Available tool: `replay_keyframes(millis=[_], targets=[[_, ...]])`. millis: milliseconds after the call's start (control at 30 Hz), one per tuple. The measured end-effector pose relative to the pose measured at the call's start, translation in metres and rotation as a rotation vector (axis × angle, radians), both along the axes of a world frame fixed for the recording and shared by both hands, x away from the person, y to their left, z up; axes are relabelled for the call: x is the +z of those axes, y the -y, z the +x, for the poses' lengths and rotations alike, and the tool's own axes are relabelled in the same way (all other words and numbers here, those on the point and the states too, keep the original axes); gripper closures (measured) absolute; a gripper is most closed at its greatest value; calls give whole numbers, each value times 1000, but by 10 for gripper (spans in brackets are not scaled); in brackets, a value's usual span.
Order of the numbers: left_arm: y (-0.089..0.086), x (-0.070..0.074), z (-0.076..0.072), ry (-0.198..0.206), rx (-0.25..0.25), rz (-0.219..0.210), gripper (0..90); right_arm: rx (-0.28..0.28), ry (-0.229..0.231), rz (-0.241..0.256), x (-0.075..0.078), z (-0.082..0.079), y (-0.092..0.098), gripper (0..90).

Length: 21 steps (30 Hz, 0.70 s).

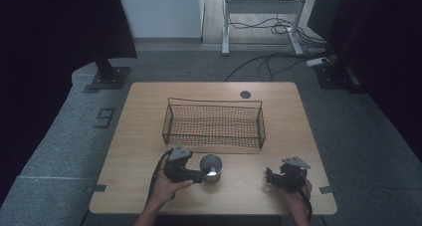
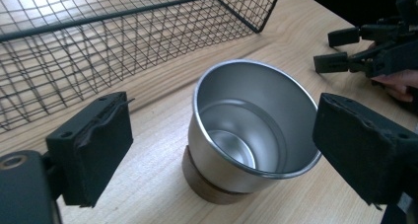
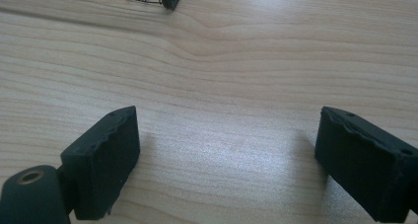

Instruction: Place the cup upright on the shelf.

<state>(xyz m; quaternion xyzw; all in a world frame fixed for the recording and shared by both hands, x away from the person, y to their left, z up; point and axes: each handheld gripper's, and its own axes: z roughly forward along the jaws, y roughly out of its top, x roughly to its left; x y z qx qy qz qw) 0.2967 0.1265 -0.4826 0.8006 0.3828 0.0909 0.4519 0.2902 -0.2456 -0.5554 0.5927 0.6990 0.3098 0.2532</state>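
Silver steel cup [image 2: 251,130] with brown base, black wire-mesh basket [image 1: 214,122], light wood-grain table [image 1: 149,151].

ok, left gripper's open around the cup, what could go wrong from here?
1. The cup flares toward its rim and is smooth metal; the left gripper has jaws level with the upper wall, so a squeeze there may let it slip downward.
2. The right jaw looks nearer the rim than the left; closing may shove or tip the cup first.
3. The basket stands just behind; a low lift could catch its rim.
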Motion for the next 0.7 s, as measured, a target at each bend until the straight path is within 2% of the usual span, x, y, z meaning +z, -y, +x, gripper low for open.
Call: replay_keyframes(millis=[167,333,433,700], targets=[[8,-2,-2,0,-14,10,66,-1,1,0,0,0,0,101],[18,-6,-1,-2,-23,42,65,-2,1,0,0,0,0,103],[22,-7,0,-6,-23,34,60,-3,2,0,0,0,0,104],[29,-8,-2,-1,-42,46,44,-5,2,0,0,0,0,107]])
